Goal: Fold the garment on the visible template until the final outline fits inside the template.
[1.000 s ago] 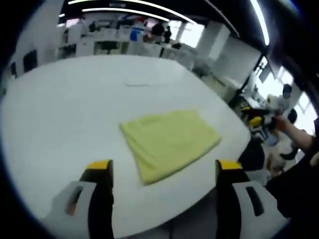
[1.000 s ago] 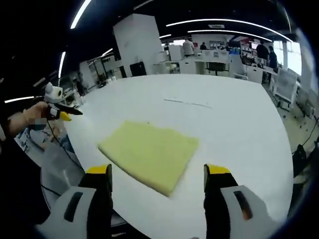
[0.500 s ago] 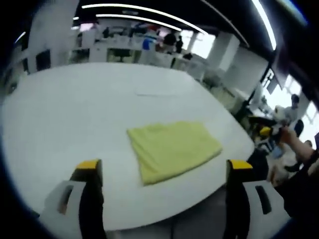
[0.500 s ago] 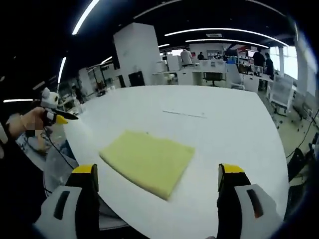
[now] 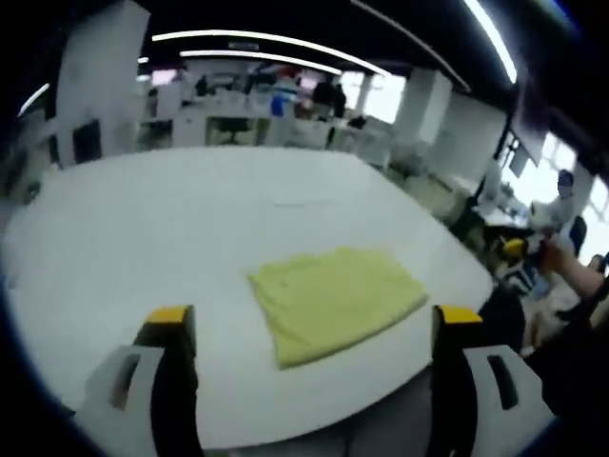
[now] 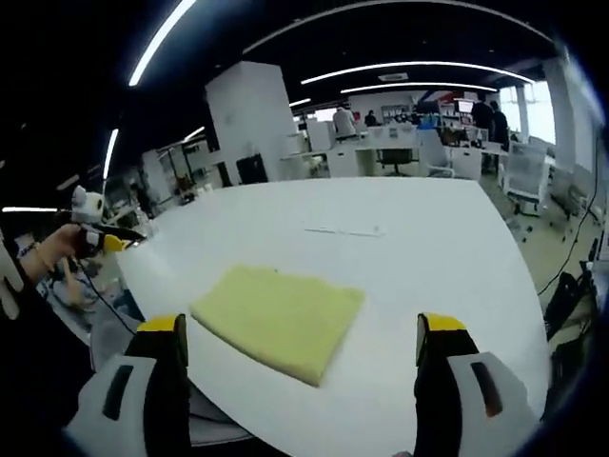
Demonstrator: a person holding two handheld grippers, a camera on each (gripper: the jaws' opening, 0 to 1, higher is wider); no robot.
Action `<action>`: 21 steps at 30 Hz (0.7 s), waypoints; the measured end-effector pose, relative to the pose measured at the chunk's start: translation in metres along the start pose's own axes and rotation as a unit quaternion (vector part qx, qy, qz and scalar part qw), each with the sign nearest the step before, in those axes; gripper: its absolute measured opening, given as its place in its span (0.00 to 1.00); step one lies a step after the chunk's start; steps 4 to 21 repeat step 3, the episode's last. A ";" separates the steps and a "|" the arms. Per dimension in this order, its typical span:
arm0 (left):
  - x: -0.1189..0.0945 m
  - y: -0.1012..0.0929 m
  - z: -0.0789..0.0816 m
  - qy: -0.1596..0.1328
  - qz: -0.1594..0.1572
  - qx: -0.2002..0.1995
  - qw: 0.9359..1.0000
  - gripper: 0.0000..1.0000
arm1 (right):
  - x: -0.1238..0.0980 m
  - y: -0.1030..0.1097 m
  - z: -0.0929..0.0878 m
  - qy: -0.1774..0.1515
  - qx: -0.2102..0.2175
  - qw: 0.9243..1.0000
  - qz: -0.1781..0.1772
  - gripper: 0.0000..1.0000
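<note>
A large open-plan office or lab hall. Long strip lights (image 6: 400,69) run in lines across a dark ceiling (image 5: 314,24). A big white counter (image 6: 419,238) stands in the foreground, and behind it are rows of white desks (image 6: 400,138) with office chairs (image 6: 395,160). People (image 6: 344,120) stand among the desks at the far end. White square pillars (image 6: 245,119) rise to the ceiling, and bright windows (image 5: 381,93) light the back wall. Cables (image 6: 571,257) trail over the floor beside the counter.
</note>
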State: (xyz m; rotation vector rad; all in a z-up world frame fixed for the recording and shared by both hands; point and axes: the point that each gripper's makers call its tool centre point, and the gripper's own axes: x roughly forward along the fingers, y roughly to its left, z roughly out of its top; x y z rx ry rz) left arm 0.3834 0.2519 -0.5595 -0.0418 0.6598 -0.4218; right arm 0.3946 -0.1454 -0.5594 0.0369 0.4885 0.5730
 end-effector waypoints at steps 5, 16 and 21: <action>-0.001 0.000 -0.009 0.009 -0.007 -0.016 1.000 0.99 | 0.000 0.000 0.000 -0.004 0.001 1.000 -0.004 1.00; -0.001 0.000 -0.009 0.009 -0.007 -0.016 1.000 0.99 | 0.000 0.000 0.000 -0.004 0.001 1.000 -0.004 1.00; -0.001 0.000 -0.009 0.009 -0.007 -0.016 1.000 0.99 | 0.000 0.000 0.000 -0.004 0.001 1.000 -0.004 1.00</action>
